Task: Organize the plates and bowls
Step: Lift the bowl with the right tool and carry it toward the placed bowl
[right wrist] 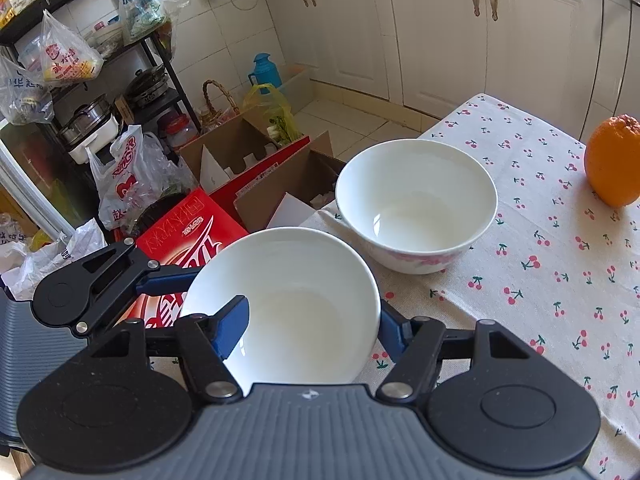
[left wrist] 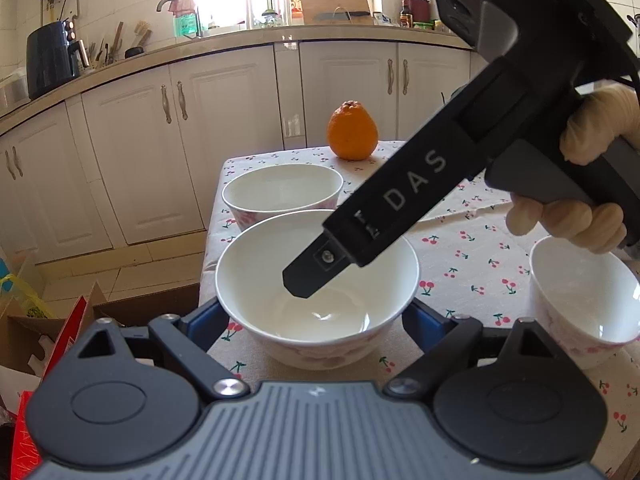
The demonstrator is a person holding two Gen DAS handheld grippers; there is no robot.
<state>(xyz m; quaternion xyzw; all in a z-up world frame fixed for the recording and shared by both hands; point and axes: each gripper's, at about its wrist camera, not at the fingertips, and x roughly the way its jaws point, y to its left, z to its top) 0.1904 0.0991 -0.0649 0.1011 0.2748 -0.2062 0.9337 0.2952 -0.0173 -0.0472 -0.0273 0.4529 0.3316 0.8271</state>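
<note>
Three white bowls with pink flower prints stand on a cherry-print tablecloth (left wrist: 460, 248). My left gripper (left wrist: 316, 320) has its blue fingers (left wrist: 204, 320) on either side of the near bowl (left wrist: 316, 292), close to its outer walls. My right gripper (right wrist: 308, 324) reaches over the same bowl (right wrist: 288, 304): one blue finger (right wrist: 232, 324) lies inside the rim, the other outside the wall, gripping it. In the left wrist view the right gripper's black finger (left wrist: 312, 276) dips into the bowl. A second bowl (left wrist: 282, 192) (right wrist: 416, 204) stands behind. A third bowl (left wrist: 584, 300) stands at right.
An orange (left wrist: 353, 131) (right wrist: 614, 160) sits at the table's far edge. Cardboard boxes (right wrist: 256, 168) and a red carton (right wrist: 184, 236) lie on the floor beside the table's left edge. White cabinets (left wrist: 224, 120) stand behind; a cluttered metal shelf (right wrist: 92, 92) stands to the left.
</note>
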